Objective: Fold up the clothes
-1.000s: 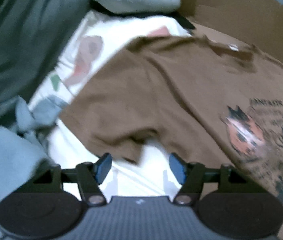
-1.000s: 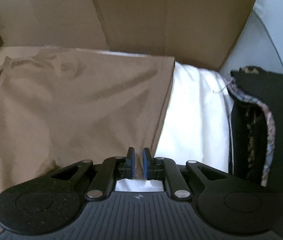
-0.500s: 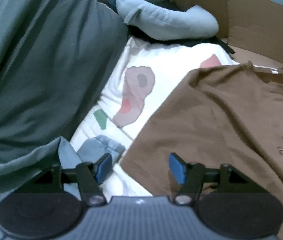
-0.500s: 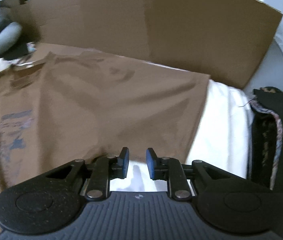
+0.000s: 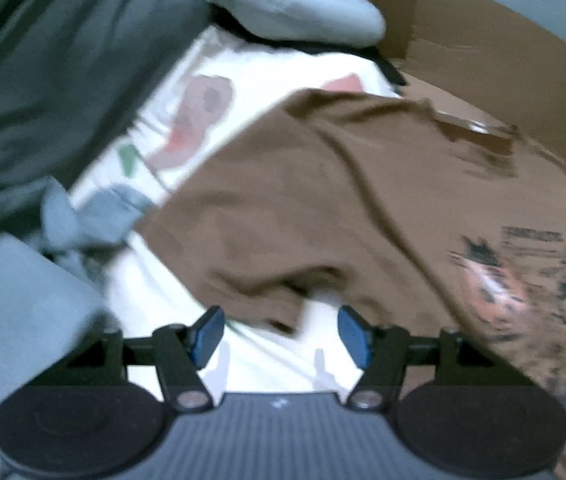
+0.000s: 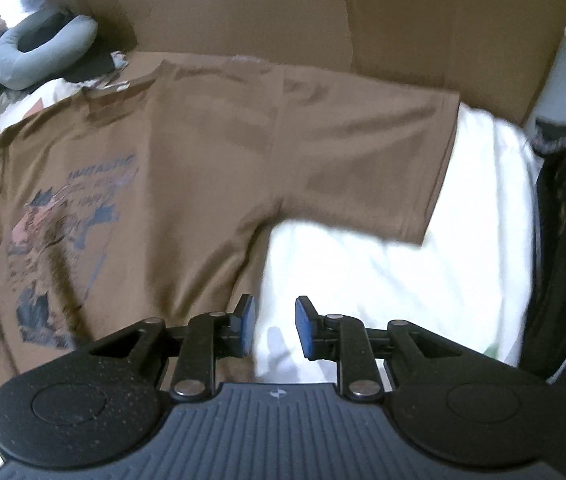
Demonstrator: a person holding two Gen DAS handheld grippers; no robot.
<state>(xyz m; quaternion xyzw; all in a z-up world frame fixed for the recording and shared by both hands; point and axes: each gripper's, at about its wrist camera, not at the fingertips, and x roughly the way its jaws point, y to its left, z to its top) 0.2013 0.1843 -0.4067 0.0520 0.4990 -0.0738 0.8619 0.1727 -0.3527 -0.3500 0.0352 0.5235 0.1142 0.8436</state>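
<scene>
Both claws now hang back from the shirt, nothing between their tips.
Left claw (image 5: 281, 330) is spread just below the brown T-shirt's (image 6: 203, 168) sleeve hem; right claw (image 6: 274, 326), jaws opening and empty, straddles its side edge on the bed (image 6: 423, 280).

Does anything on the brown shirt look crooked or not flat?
Yes. The shirt lies mostly flat, but its sleeve in the left wrist view is rumpled, with its lower edge curled and bunched on the white sheet.
</scene>
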